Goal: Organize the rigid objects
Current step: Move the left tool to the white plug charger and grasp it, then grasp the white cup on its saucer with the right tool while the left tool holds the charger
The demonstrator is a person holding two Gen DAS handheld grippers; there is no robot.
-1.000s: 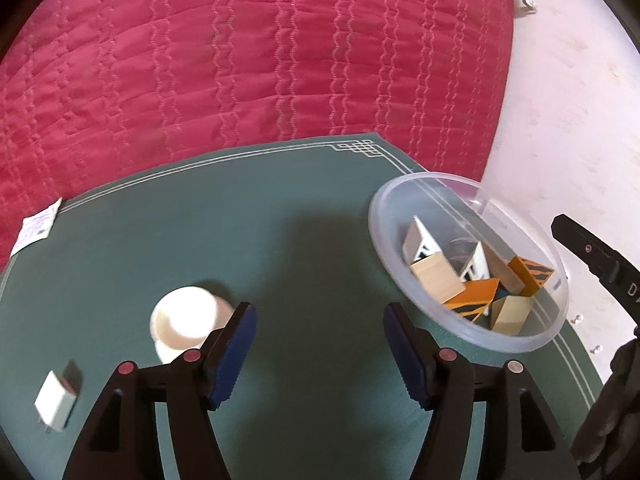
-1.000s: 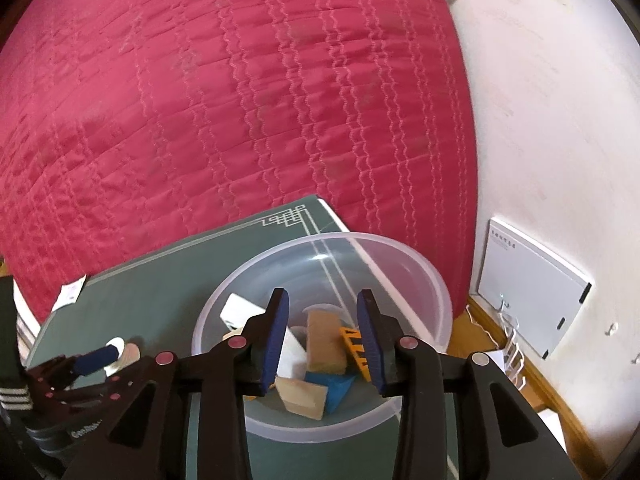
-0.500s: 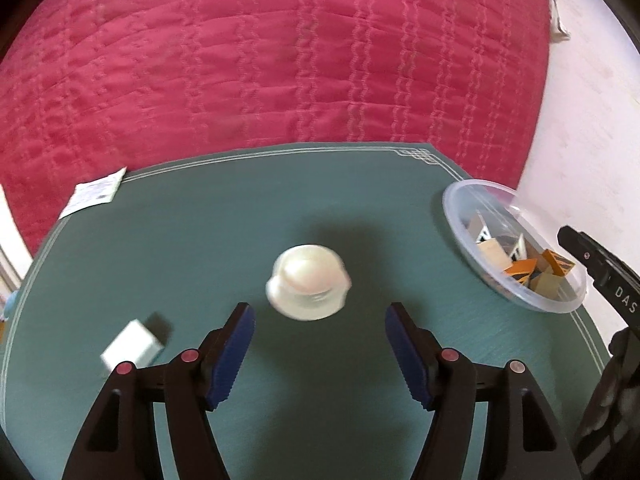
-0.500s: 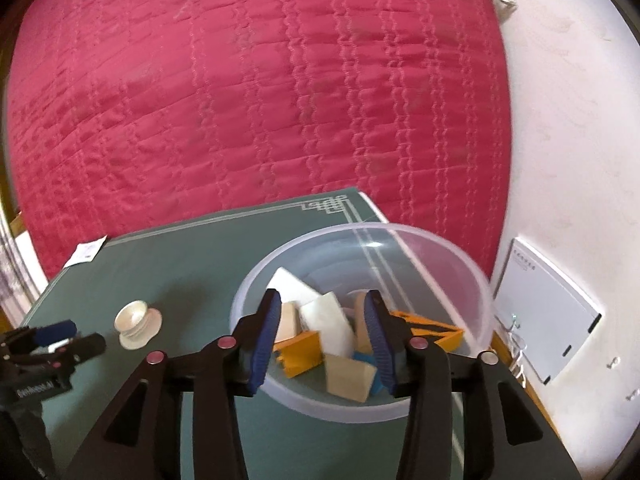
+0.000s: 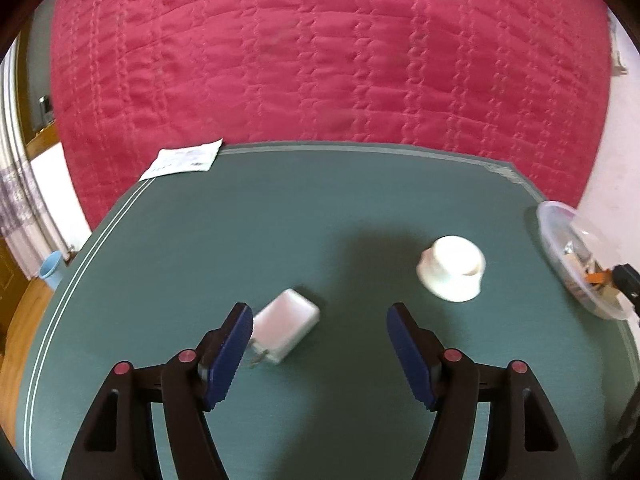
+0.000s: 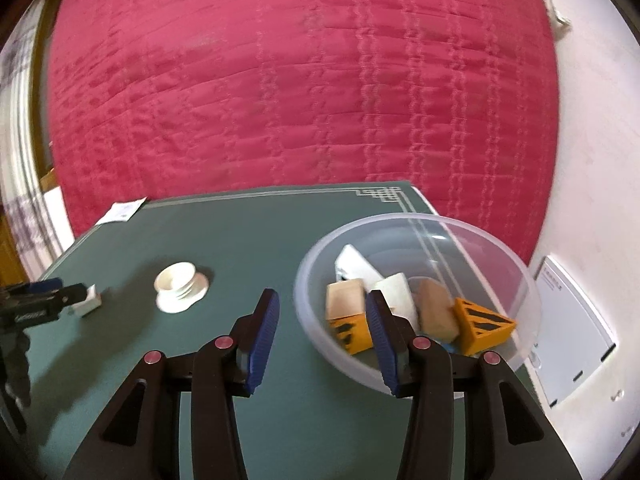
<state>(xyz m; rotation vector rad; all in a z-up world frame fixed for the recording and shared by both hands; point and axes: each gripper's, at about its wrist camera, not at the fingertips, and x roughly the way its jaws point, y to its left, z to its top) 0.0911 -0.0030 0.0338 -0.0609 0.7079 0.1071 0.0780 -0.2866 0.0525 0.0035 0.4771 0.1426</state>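
Note:
A white plug adapter [image 5: 286, 324] lies on the green table mat [image 5: 280, 220], just ahead of my open left gripper [image 5: 320, 354], near its left finger. A white round cap [image 5: 452, 270] stands to the right of it; it also shows in the right wrist view [image 6: 182, 286]. A clear plastic bowl [image 6: 420, 240] holds several wooden, white and orange blocks [image 6: 480, 324]. My right gripper [image 6: 322, 342] is open and empty, at the bowl's left rim. The left gripper [image 6: 44, 296] shows at the far left by the adapter [image 6: 90, 300].
A red quilted bed [image 5: 320, 60] lies behind the table. A paper slip [image 5: 184, 158] sits at the mat's far left corner. The bowl [image 5: 560, 236] sits at the mat's right edge. A white panel [image 6: 572, 320] leans by the wall at right.
My left gripper has swung left, from the bowl past the cap to the adapter. My right gripper has moved left, off the bowl's middle to its left rim.

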